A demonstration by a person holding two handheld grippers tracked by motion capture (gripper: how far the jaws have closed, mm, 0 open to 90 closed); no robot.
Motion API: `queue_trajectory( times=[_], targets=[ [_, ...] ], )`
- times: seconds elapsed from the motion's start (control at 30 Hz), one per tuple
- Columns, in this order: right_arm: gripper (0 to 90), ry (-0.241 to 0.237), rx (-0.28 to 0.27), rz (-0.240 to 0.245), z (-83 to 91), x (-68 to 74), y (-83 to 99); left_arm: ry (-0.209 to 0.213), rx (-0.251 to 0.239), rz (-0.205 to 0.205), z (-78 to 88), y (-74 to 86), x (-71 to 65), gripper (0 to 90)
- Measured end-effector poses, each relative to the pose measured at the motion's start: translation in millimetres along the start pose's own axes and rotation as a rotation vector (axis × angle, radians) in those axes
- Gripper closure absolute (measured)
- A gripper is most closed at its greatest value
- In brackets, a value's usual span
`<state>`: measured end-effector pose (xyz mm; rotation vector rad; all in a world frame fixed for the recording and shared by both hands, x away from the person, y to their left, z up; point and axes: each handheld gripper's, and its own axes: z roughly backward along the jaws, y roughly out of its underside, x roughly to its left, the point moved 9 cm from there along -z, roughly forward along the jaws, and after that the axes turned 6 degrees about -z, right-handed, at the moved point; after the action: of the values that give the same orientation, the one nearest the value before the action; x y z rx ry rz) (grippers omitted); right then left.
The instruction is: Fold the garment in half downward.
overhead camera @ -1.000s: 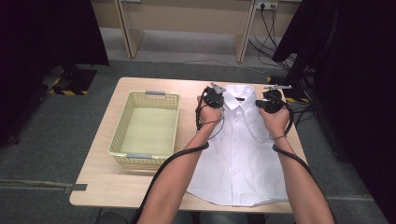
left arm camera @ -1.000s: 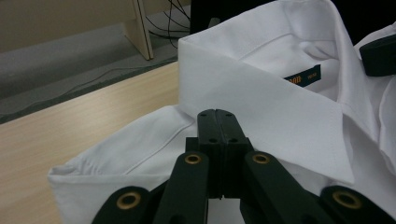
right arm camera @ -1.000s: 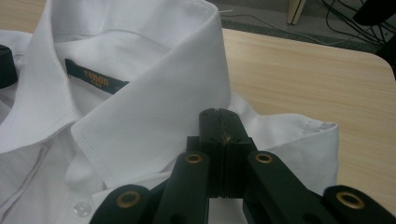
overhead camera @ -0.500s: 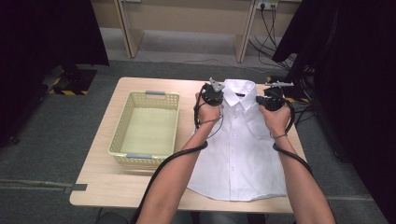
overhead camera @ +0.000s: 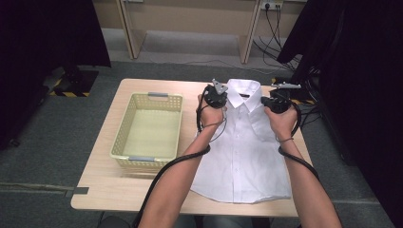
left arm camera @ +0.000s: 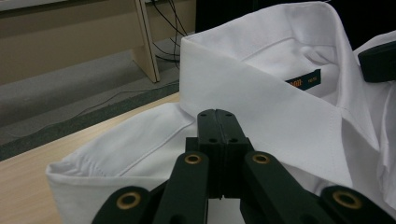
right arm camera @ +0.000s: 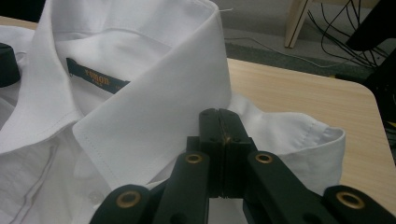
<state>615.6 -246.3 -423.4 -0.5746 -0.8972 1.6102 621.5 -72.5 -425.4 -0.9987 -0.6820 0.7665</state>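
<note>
A white buttoned shirt (overhead camera: 242,147) lies flat on the wooden table (overhead camera: 119,190), collar at the far edge. My left gripper (overhead camera: 219,95) rests over the shirt's left shoulder, just beside the collar. The left gripper view has its black jaws (left arm camera: 217,112) pressed together, tips pointing at the collar's (left arm camera: 261,88) edge, no cloth visible between them. My right gripper (overhead camera: 270,100) is over the opposite shoulder. Its jaws (right arm camera: 218,111) are likewise shut, tips under the raised collar flap (right arm camera: 154,107). A dark label with orange lettering (right arm camera: 95,74) sits inside the neck.
A pale yellow plastic basket (overhead camera: 121,133), with nothing in it, stands on the left half of the table. Bare wood runs along the table's near edge and beyond the right shoulder (right arm camera: 303,88). Cables lie on the grey floor behind the table (overhead camera: 280,33).
</note>
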Motion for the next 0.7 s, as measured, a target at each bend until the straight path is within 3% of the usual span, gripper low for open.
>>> queue_trajectory(
  times=[0.7],
  targets=[
    [89.6, -0.013, -0.042, 0.024, 21.2, 3.0, 6.8, 0.0, -0.055, -0.014, 18.0, -1.7, -11.4, 89.4]
  ],
)
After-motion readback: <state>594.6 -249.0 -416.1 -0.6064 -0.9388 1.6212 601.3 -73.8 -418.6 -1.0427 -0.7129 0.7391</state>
